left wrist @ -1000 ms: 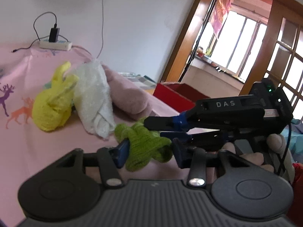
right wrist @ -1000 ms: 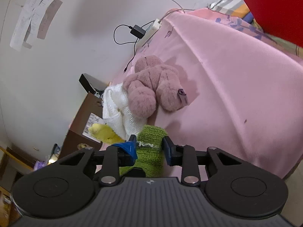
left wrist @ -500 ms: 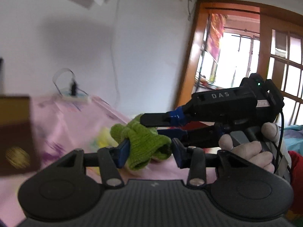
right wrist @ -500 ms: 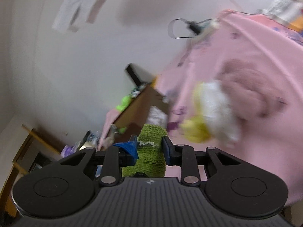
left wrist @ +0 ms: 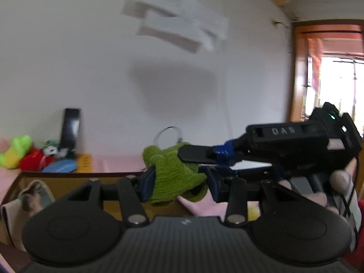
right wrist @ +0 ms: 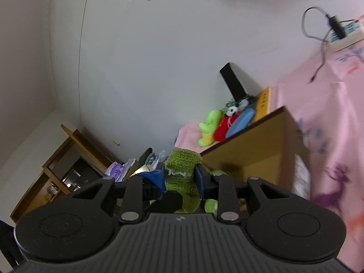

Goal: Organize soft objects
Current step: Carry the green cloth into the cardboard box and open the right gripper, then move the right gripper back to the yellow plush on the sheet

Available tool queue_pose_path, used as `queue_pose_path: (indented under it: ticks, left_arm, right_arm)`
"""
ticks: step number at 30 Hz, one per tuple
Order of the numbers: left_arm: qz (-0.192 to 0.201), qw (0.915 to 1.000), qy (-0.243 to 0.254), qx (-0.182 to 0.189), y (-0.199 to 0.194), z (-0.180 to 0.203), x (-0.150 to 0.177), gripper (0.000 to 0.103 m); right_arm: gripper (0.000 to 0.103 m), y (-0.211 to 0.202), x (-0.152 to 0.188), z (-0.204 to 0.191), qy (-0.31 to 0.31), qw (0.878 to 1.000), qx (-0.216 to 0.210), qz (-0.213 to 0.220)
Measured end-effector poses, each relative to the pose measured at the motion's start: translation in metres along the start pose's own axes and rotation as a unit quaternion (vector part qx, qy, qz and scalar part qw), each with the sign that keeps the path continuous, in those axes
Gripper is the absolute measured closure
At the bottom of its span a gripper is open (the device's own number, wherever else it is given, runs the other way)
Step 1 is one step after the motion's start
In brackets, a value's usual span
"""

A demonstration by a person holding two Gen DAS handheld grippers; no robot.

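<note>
A green knitted soft toy (left wrist: 175,175) hangs in the air between both grippers. My left gripper (left wrist: 178,182) is shut on it. My right gripper (right wrist: 179,177) is shut on the same toy (right wrist: 182,170) and reaches in from the right in the left wrist view (left wrist: 204,157). A brown cardboard box (left wrist: 68,182) lies open just below and to the left of the toy, with a grey-beige soft item (left wrist: 34,195) inside. The box also shows in the right wrist view (right wrist: 261,145).
Bright plush toys (left wrist: 25,154) and a black upright object (left wrist: 71,127) sit behind the box (right wrist: 218,125). A pink printed bedsheet (right wrist: 336,136) and a power strip (right wrist: 345,34) lie to the right. A wooden door frame (left wrist: 298,72) stands at far right. Wooden furniture (right wrist: 63,166) stands lower left.
Both grippers have carried the green toy up off the pink bed and swung left to above the cardboard box. The yellow, white and pink soft toys have left view.
</note>
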State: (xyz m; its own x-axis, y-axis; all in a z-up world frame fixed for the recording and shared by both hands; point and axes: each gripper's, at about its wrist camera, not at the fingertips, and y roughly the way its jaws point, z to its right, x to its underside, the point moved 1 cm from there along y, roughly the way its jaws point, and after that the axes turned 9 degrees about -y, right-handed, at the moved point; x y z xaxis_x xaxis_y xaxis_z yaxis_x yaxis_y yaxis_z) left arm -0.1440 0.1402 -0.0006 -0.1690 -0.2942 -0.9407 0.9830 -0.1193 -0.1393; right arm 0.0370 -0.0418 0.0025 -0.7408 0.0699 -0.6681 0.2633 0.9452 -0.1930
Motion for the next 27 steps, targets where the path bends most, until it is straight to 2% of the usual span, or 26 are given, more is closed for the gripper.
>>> queue_pose_path:
  ticks: [4,8,13,18,23,27]
  left_arm:
    - [-0.025,0.9986,-0.013,-0.045,0.028,-0.043,0.007,0.061]
    - [-0.049,0.9952,-0.016,-0.083,0.040,-0.070,0.023,0.059]
    - [-0.063,0.9904,-0.010,-0.123,0.044,-0.089,0.038,0.052]
    - [-0.066,0.9872,-0.008,-0.144,0.043,-0.092,0.045,0.046]
    - [-0.059,0.9838,0.002,-0.169,0.029,-0.081,0.046,0.046]
    - [-0.042,0.9841,0.018,-0.172,0.012,-0.057,0.045,0.046]
  right_arm:
    - [0.093,0.044,0.011,0.018,0.013,1.000,0.016,-0.014]
    - [0.092,0.076,0.026,0.033,0.016,0.999,0.034,-0.038]
    - [0.088,0.086,0.036,0.022,-0.049,0.996,0.054,-0.042]
    - [0.087,0.078,0.041,0.016,-0.103,0.990,0.094,-0.030]
    - [0.088,0.068,0.044,0.014,-0.123,0.988,0.093,-0.024]
    - [0.088,0.055,0.048,0.010,-0.116,0.990,0.078,-0.011]
